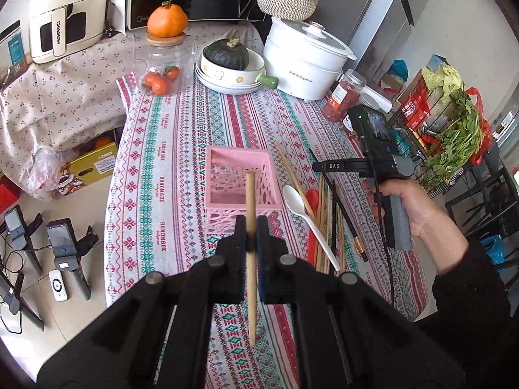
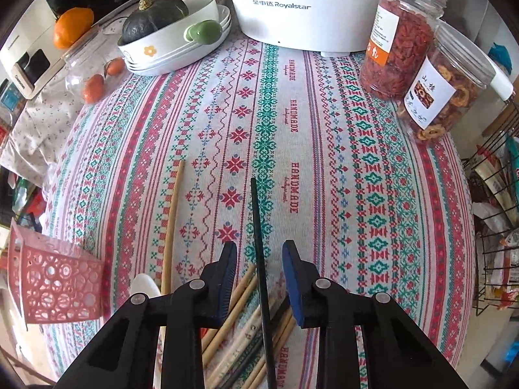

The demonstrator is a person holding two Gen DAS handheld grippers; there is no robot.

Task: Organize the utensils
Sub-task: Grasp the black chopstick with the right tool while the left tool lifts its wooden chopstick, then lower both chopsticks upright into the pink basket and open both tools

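Observation:
My left gripper [image 1: 250, 223] is shut on a wooden chopstick [image 1: 250, 194], held upright above the near wall of the pink openwork basket [image 1: 240, 154]. My right gripper [image 2: 259, 253] points down over a pile of chopsticks [image 2: 240, 304] lying on the patterned tablecloth. A black chopstick [image 2: 258, 214] runs between its jaws, which stand apart and do not touch it. A white spoon [image 1: 296, 201] and one loose wooden chopstick [image 2: 173, 214] lie between the pile and the pink basket [image 2: 55, 278]. A hand [image 1: 402, 201] holds the right gripper's handle.
At the table's far end stand a white Royalstar cooker [image 2: 301, 0], two jars of dried fruit [image 2: 399, 42], a bowl with a green squash [image 1: 227, 64] and a glass jar topped by an orange [image 1: 162, 64]. A wire rack [image 1: 438, 129] of greens is to the right. More devices lie on the floor [image 1: 61, 249] to the left.

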